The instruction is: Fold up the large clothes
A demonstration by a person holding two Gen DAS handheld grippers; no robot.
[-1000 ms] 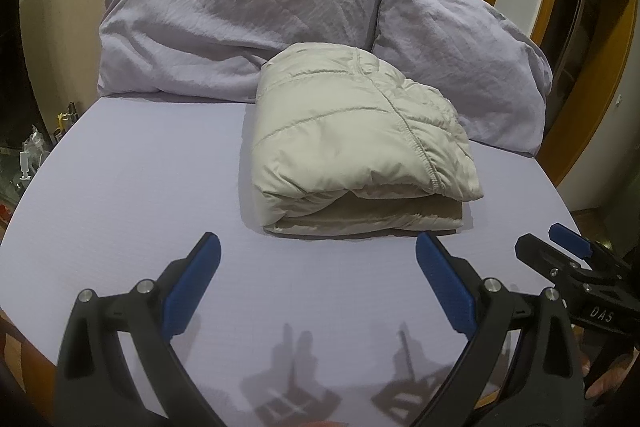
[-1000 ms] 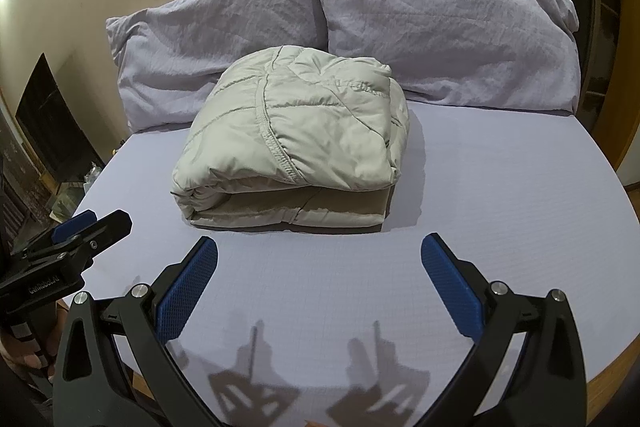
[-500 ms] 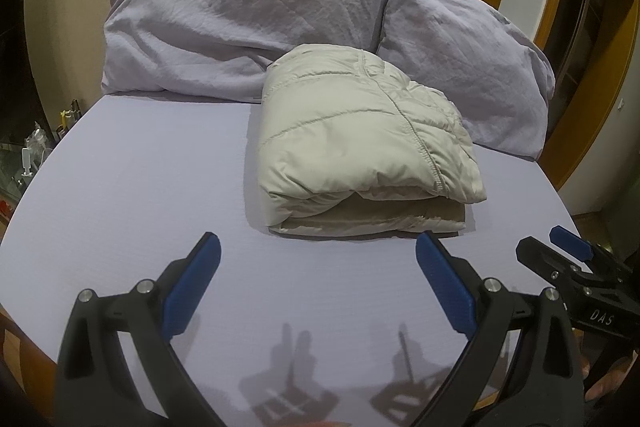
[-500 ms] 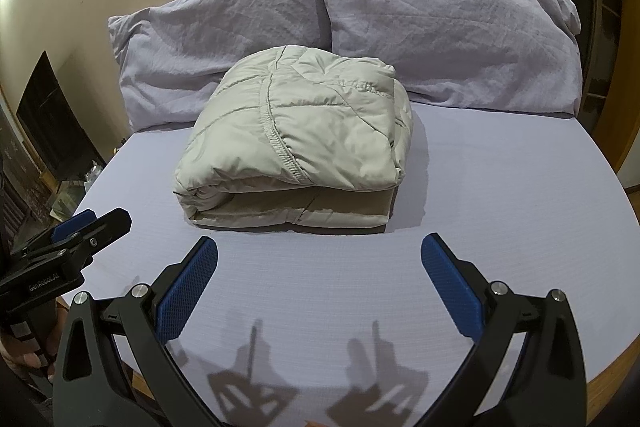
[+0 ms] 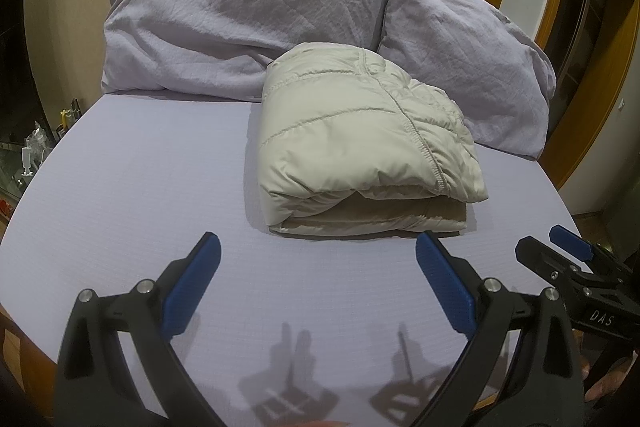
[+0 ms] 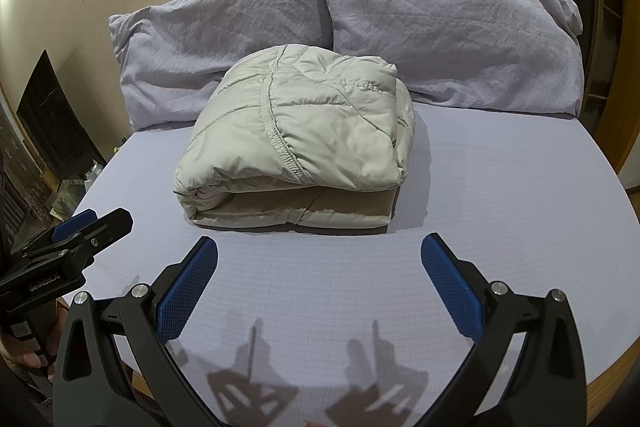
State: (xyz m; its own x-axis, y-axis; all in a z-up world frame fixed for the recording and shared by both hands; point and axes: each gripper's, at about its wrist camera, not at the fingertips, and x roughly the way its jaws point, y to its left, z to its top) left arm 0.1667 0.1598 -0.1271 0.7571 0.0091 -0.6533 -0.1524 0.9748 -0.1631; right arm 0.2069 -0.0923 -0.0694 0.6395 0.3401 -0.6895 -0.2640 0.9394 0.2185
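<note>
Jaws are wide apart on both tools, nothing between them: the left gripper (image 5: 318,277) and the right gripper (image 6: 319,281) both hang over the near edge of the bed (image 5: 132,179), side by side, each clear of the fabric. Going left to right across the mattress: the left side is just bare lilac sheet, then the padded jacket (image 5: 360,147) sits a bit right of middle in the left wrist view, up toward the head edge where its back touches the pillows (image 5: 248,15). It's a cream quilted thing, already bundled into a chunky rectangle, puffy top layer doubled over a darker lining that peeks out along the near side. So my read is the folding itself looks basically finished and this is the hands-off, check-it stage. If anything's left, I'd guess it's pressing the top down or squaring the loose near lip, which would need both tools to come forward and close gently on slippery, springy padding that probably wants to pop back open. Count: one jacket, two pillows, two grippers, one bed.
</note>
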